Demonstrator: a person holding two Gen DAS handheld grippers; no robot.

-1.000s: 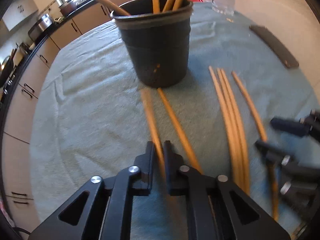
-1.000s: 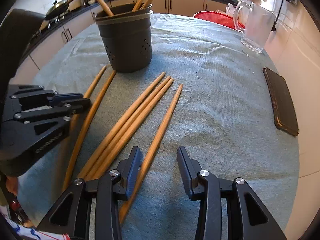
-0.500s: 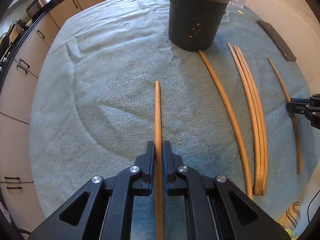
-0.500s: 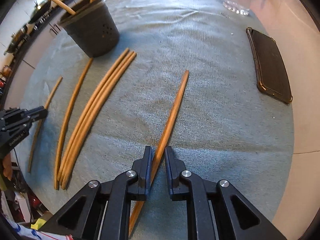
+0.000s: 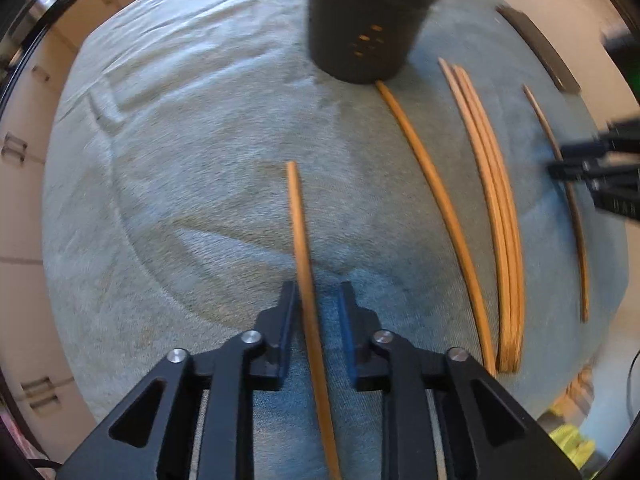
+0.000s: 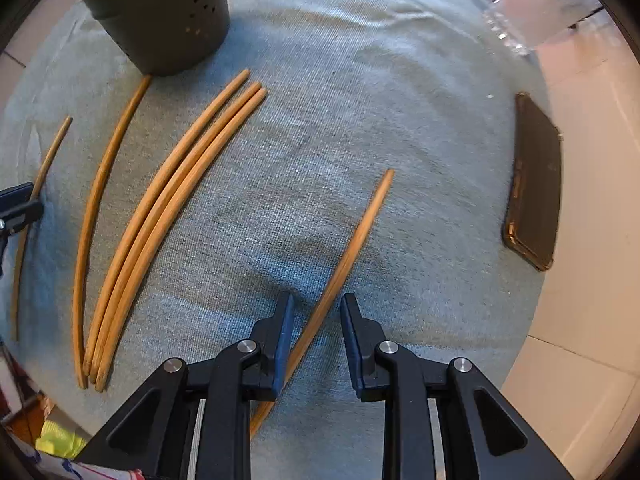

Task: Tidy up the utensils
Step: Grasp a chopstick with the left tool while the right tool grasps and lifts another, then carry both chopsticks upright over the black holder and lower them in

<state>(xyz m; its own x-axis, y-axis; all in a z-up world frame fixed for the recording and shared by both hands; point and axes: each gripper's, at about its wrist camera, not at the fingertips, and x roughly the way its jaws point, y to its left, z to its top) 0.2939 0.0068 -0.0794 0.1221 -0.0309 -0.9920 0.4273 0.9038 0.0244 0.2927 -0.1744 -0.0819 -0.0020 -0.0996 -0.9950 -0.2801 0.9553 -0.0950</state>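
Your left claw (image 5: pixel 316 292) has just been opening and stands narrowly parted around a chopstick (image 5: pixel 300 232) lying on the bench (image 5: pixel 180 200), its near end hidden under the claw. Your right claw (image 6: pixel 316 304), also just opened a little, straddles another stick (image 6: pixel 360 232), pads clear. The holder (image 5: pixel 364 20) is cut off at the left view's top, its contents unseen.

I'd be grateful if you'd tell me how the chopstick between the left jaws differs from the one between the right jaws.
The left chopstick runs nearly parallel to the left gripper; the right chopstick slants across the right gripper. The left one sits nearest the cup's side, the right nearest the phone. Both lie unclamped on the cloth.
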